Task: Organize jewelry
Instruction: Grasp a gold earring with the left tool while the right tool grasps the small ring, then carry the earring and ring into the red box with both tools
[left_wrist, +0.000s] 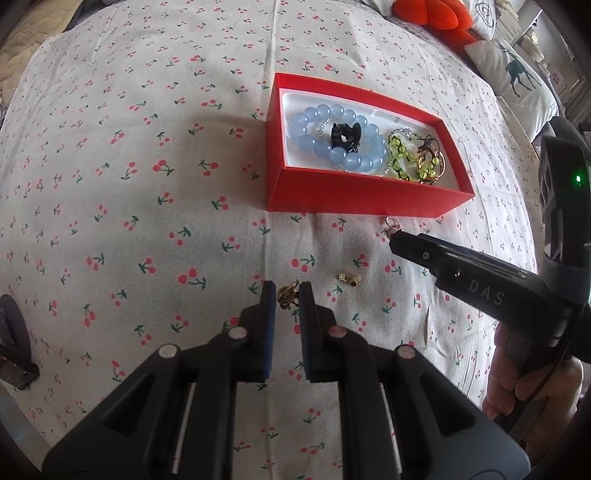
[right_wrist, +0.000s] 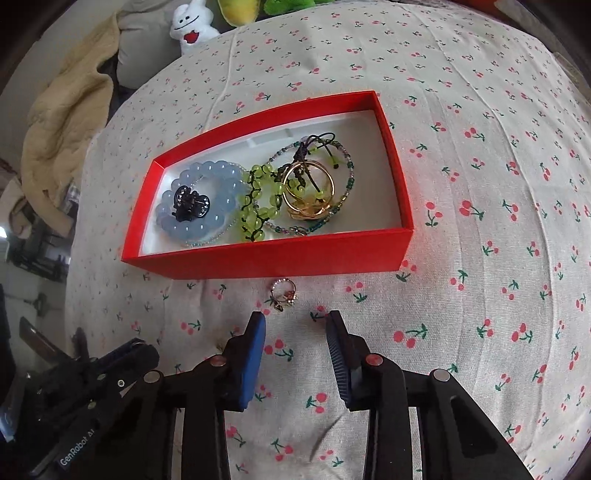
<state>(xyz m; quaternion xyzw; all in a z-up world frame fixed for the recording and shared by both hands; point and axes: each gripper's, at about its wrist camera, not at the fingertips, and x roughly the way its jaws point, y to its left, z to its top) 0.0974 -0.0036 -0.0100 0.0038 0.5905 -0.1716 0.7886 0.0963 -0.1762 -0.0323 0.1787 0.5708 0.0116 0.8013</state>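
— So, which step is this?
— Pickup. The left gripper (left_wrist: 288, 291) brackets a small gold earring (left_wrist: 287, 295) on the cherry-print cloth (left_wrist: 129, 184), jaws not yet pinching. The right gripper (right_wrist: 295, 325) gapes wide just short of a small gold ring charm (right_wrist: 282, 293).
— Next?
— Probably close, lift, drop into the red cardboard box (right_wrist: 266, 258).

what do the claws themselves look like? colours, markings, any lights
Both are matte black with silver pivot pins and ribbed blue pads. The left claw carries white "GenRobot AI" lettering; the right claw reads "DAS" and has a green LED. A bare hand grips it.
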